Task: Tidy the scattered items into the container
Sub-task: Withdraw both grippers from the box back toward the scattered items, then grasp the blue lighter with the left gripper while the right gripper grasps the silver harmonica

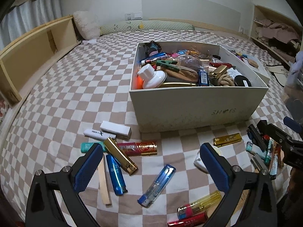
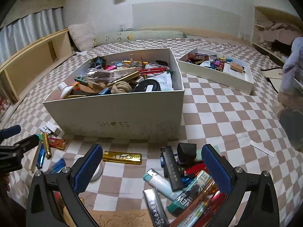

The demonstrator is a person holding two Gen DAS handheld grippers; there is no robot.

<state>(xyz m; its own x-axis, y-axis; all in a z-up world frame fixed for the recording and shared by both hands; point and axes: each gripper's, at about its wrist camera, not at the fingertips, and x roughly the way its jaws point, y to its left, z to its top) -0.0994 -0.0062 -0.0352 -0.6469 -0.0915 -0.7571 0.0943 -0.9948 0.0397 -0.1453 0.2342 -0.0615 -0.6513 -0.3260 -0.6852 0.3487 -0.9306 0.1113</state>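
A white shoe box (image 1: 197, 106) full of small items stands on the checked bed; it also shows in the right wrist view (image 2: 117, 113). Lighters and small items lie scattered in front of it. My left gripper (image 1: 149, 162) is open and empty above a blue lighter (image 1: 158, 186), a gold lighter (image 1: 121, 156) and a red lighter (image 1: 140, 148). My right gripper (image 2: 151, 162) is open and empty above a pile with a black lighter (image 2: 171, 169), a white lighter (image 2: 161, 182) and a gold lighter (image 2: 123, 158).
The box lid (image 2: 217, 70), holding more small items, lies to the right behind the box. A wooden bed frame (image 1: 34, 56) runs along the left. Pillows (image 1: 87, 26) lie at the head. Shelves (image 1: 274, 32) stand at the right.
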